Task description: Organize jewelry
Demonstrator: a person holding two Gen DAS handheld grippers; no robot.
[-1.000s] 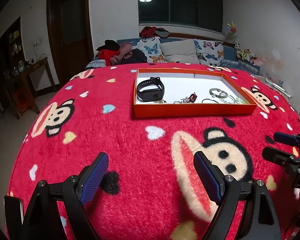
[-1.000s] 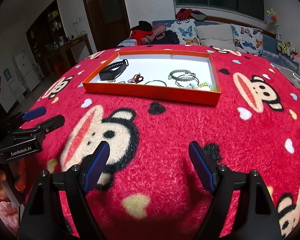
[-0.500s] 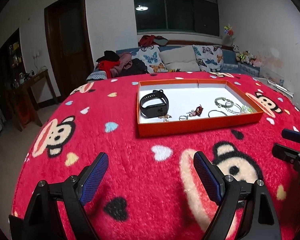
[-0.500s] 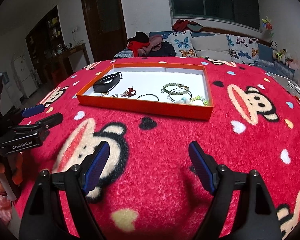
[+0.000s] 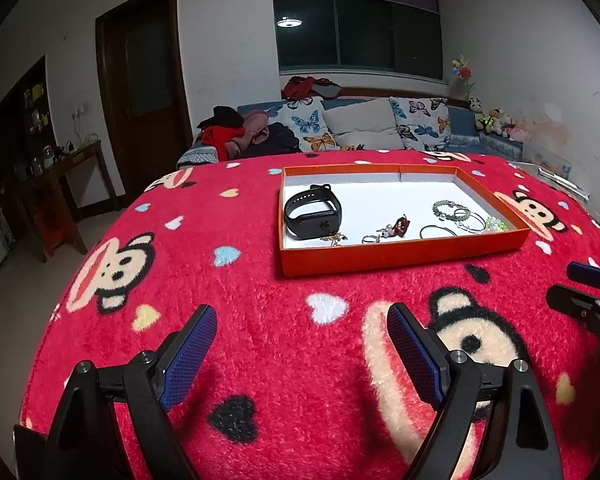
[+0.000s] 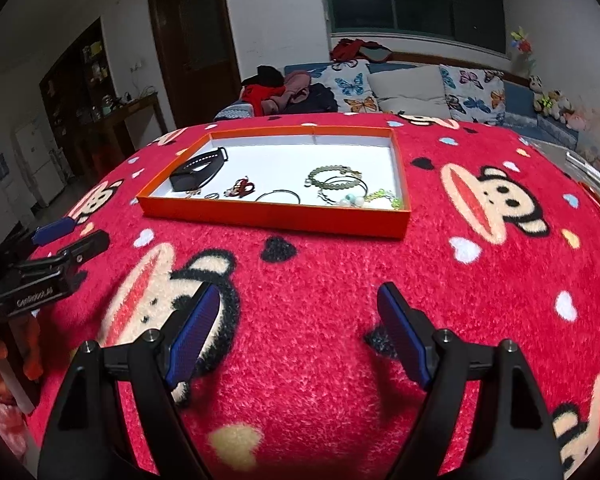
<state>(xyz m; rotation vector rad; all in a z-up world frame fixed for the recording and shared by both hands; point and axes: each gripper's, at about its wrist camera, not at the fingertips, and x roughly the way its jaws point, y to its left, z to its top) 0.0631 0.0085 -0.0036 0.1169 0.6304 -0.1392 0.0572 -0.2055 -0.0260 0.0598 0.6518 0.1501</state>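
Observation:
An orange tray [image 5: 400, 257] with a white floor sits on the red monkey-print blanket [image 5: 260, 320]; it also shows in the right wrist view [image 6: 276, 216]. In it lie a black smart band [image 5: 313, 217], a small red charm [image 5: 401, 225], thin hoops [image 5: 438, 232], green bead bracelets [image 6: 332, 172] and a pale green chain [image 6: 384, 196]. My left gripper [image 5: 302, 344] is open and empty, well short of the tray. My right gripper [image 6: 298, 328] is open and empty, also short of the tray.
The blanket covers a rounded table. Behind it stands a sofa [image 5: 364, 124] with butterfly cushions and a pile of clothes [image 5: 240, 132]. A wooden side table [image 5: 64, 168] stands at left. The right gripper's side shows at the left view's right edge [image 5: 584, 300].
Both grippers have risen and tilted up, so the tray sits lower and nearer in each view. The jaws have stayed open. The jewelry has not moved.

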